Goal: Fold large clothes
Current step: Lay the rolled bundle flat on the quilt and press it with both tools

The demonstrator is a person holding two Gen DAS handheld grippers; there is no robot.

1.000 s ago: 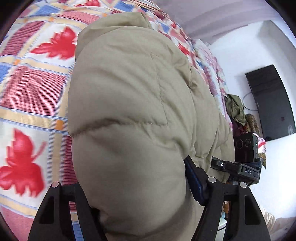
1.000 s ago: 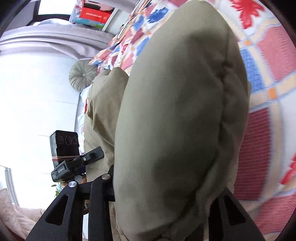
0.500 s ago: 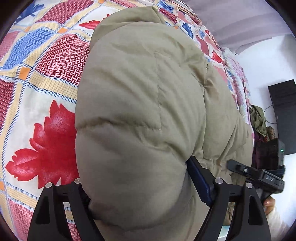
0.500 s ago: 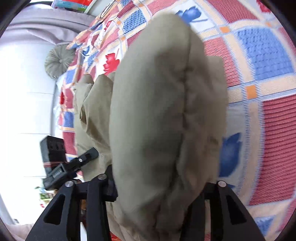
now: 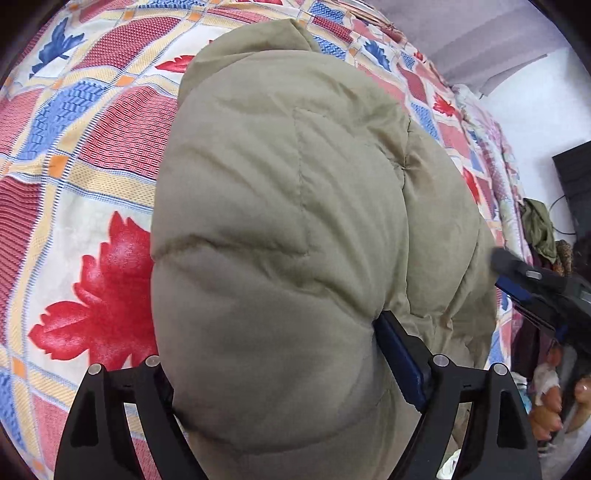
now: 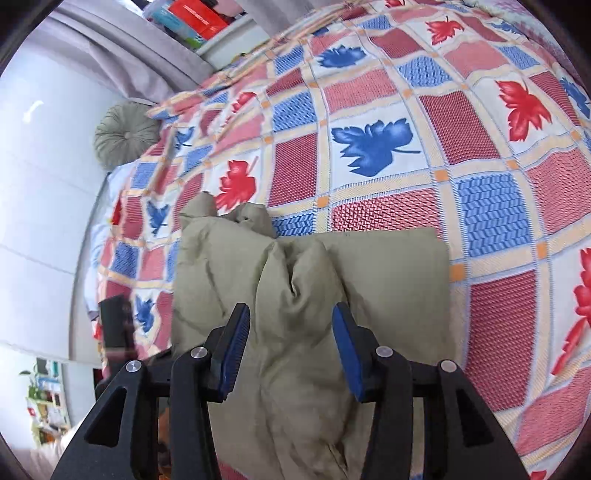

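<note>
A puffy khaki jacket (image 5: pixel 277 184) lies on the patchwork bedspread (image 5: pixel 92 147). One thick padded end bulges up between the jaws of my left gripper (image 5: pixel 273 350). Its blue right pad (image 5: pixel 402 362) presses into the fabric, while the left finger is hidden behind the bulge. In the right wrist view the jacket (image 6: pixel 388 266) lies folded flat on the bedspread (image 6: pixel 369 110). A raised ridge of it stands between the blue pads of my right gripper (image 6: pixel 290 312). These jaws are closing, but the pads do not squeeze the ridge. The right gripper (image 5: pixel 535 288) shows blurred at the jacket's far end.
A round grey-green cushion (image 6: pixel 125 134) sits at the bed's head by the white wall. Shelves with coloured boxes (image 6: pixel 192 18) stand behind the curtain. A dark screen (image 5: pixel 576 184) hangs on the wall above a heap of clothes (image 5: pixel 539 229). A hand (image 5: pixel 550 406) shows at lower right.
The jacket end that filled the right wrist view now lies flat on the bed, and the right gripper has let it go and drawn back. The left gripper has sunk towards the bed, still gripping.
</note>
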